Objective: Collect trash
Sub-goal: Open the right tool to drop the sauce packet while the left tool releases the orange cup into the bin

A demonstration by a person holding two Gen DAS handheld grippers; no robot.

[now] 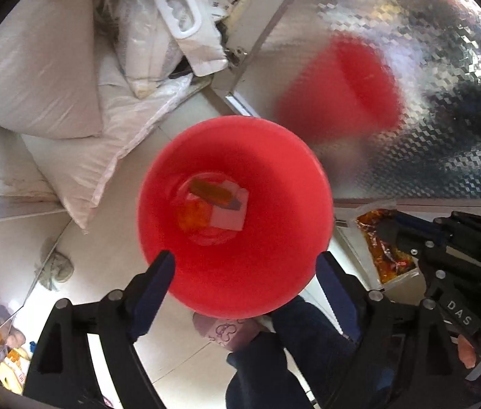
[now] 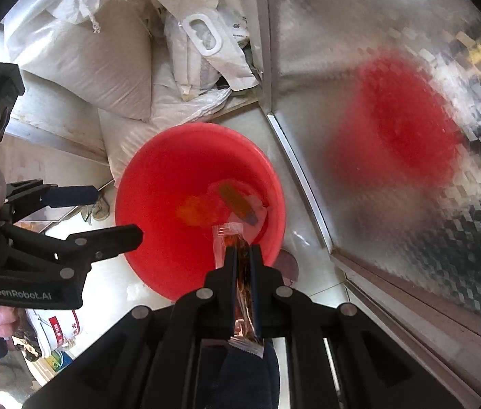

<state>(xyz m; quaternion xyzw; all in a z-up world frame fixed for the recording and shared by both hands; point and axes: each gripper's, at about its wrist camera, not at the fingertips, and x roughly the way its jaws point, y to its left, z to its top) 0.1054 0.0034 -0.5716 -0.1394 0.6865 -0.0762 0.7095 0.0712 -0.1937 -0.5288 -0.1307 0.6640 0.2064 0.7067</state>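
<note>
A red plastic bucket (image 1: 257,156) stands on the tiled floor, with several wrappers (image 1: 218,202) lying at its bottom. My left gripper (image 1: 244,269) is open and empty above the bucket's near rim. It also shows at the left of the right wrist view (image 2: 118,213). My right gripper (image 2: 242,255) is shut on a clear snack wrapper (image 2: 228,238) with orange-brown print, held over the near side of the bucket (image 2: 172,156). In the left wrist view the right gripper (image 1: 390,235) holds the wrapper (image 1: 382,248) right of the bucket.
White woven sacks (image 1: 36,68) and bags (image 2: 189,58) are piled behind the bucket. A reflective patterned panel (image 2: 393,119) stands to the right and mirrors the bucket. A person's leg and slipper (image 1: 223,332) are below.
</note>
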